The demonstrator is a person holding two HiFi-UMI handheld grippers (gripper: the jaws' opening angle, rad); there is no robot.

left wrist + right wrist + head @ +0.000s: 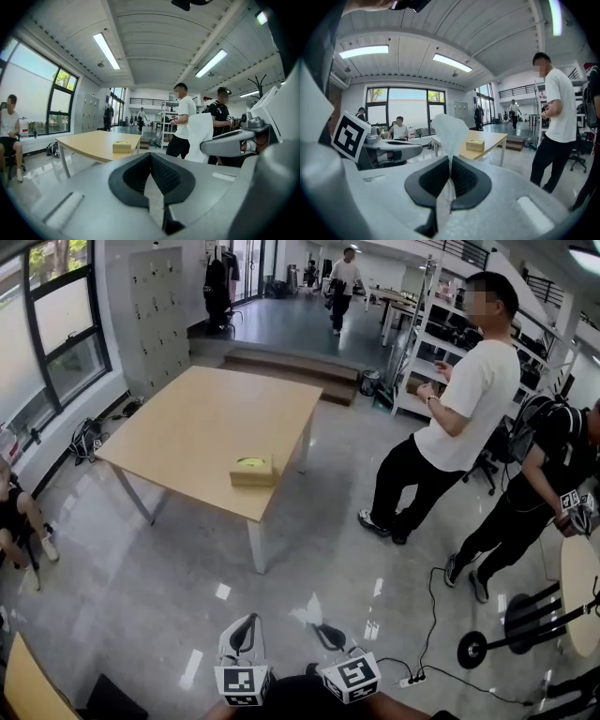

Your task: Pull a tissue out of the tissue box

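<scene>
Tabletop [197, 423]: pale wood, rectangular, on white legs, in the middle of the room. It carries only the tissue box.
Tissue box [252, 471]: tan, with a yellow-green oval opening on top. It sits close to the tabletop's near edge, not far from the corner leg. From this far off I cannot tell whether a sheet stands up out of the opening.
Tissue [449, 131]: white and crumpled, rising in a soft plume above the right tongs, well apart from the box.
Right tongs [450, 159]: closed on the tissue, whose lower end is pinched between the pads. They are held low over the floor, near the bottom of the head view.
Left tongs [150, 157]: pads pressed together with nothing between them, just beside the right tongs and also over the floor.
Floor [141, 577]: glossy grey, mirroring the ceiling lights. A black cable runs across it to a power strip [412, 677] at the right.
Room: large and open, with tall dark-framed windows [56, 324] at the left, grey lockers [155, 306] beyond them and low steps [281, 367] behind the tabletop. White shelving [422, 343] stands at the right, and strip lights run along a ribbed ceiling.
People: one in a white T-shirt [450, 418] stands right of the tabletop, beside another in black [534, 484] who is bent forward. A third sits by the windows [14, 517], and a fourth walks far back [342, 287].
</scene>
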